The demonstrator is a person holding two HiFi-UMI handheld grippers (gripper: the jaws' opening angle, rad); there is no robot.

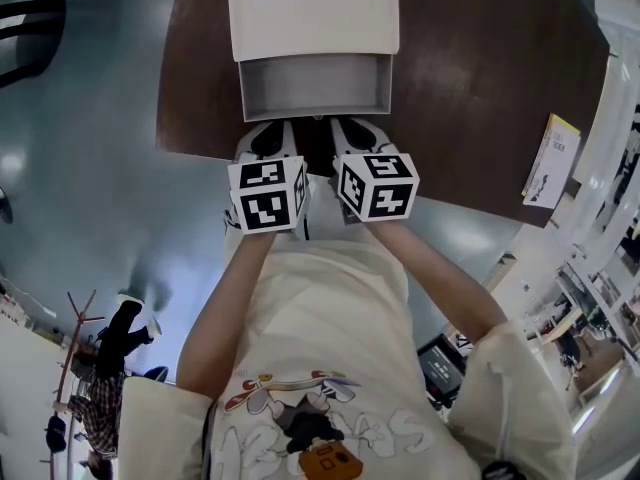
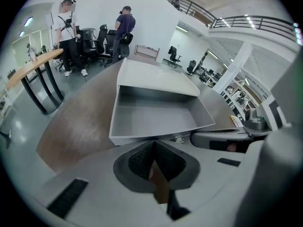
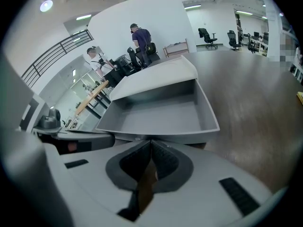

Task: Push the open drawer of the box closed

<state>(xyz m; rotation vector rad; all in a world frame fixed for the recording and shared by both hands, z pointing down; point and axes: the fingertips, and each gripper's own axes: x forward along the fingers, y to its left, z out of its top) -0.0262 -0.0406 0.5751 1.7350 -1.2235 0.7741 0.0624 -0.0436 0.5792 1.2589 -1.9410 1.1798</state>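
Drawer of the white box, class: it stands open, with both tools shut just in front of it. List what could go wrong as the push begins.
1. The box looks unfixed on the smooth table; a push may slide the whole box instead of closing the drawer.
2. The left tool and right tool are at the drawer's low front wall; their shut tips could slip over it.
3. Uneven pressure could skew the drawer and jam it.

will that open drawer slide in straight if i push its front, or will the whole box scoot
The drawer looks empty and rigid, so probably light and easy to slide. The box seems to rest free on the smooth table, so it may scoot back.
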